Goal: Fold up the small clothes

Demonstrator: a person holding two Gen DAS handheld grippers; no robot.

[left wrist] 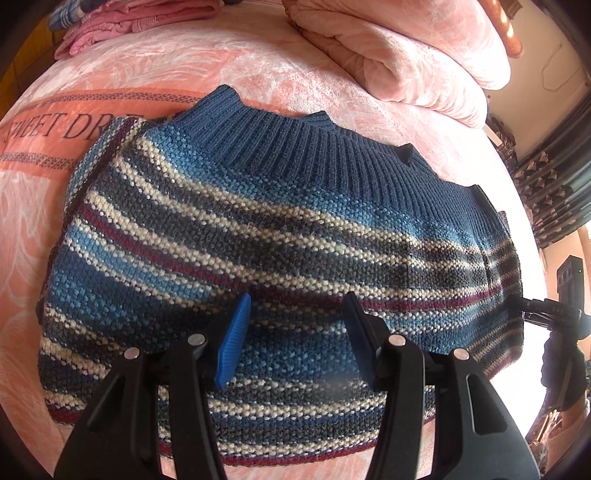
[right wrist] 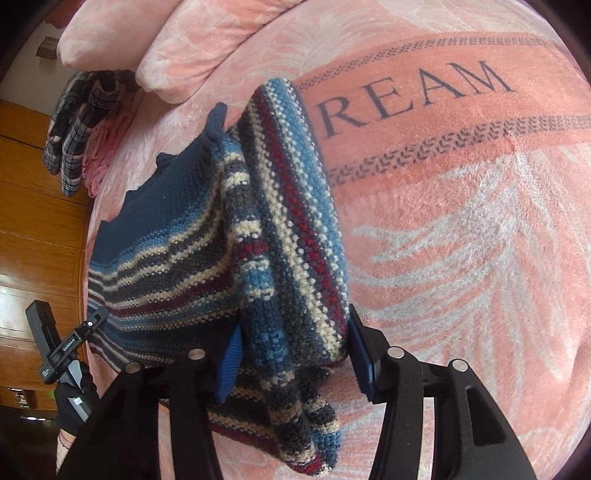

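I see the sweater point(left wrist: 280, 236) lying on the bed's pink plush blanket point(left wrist: 155, 74), partly over the printed band of lettering. It is a small knit with horizontal stripes in blue, dark grey, cream and maroon, and a wide ribbed band of solid dark blue along the edge away from me. The body lies mostly flat in the left wrist view, with its striped hem nearest the camera.

My left gripper point(left wrist: 295, 339) hovers over the lower part of the body. Its jaws stand wide apart with nothing between them, and the blue pad point(left wrist: 232, 343) on one finger shows clearly.

My right gripper point(right wrist: 295, 354) has a sleeve point(right wrist: 295, 229) between its jaws; the striped tube fills the gap and drapes down past the fingers toward the camera, its end hanging loose. The sleeve rises in a ridge above the body rather than lying flat, and it runs toward the lettered band.

Toward the far edge of the bed sit folded pink bedding point(left wrist: 413, 48) and a small pile of pink clothes point(left wrist: 110, 26) with a plaid piece point(right wrist: 81, 122) on it. In the right wrist view the other gripper point(right wrist: 74, 343) shows at the left, held by a dark-gloved hand point(right wrist: 74, 406).
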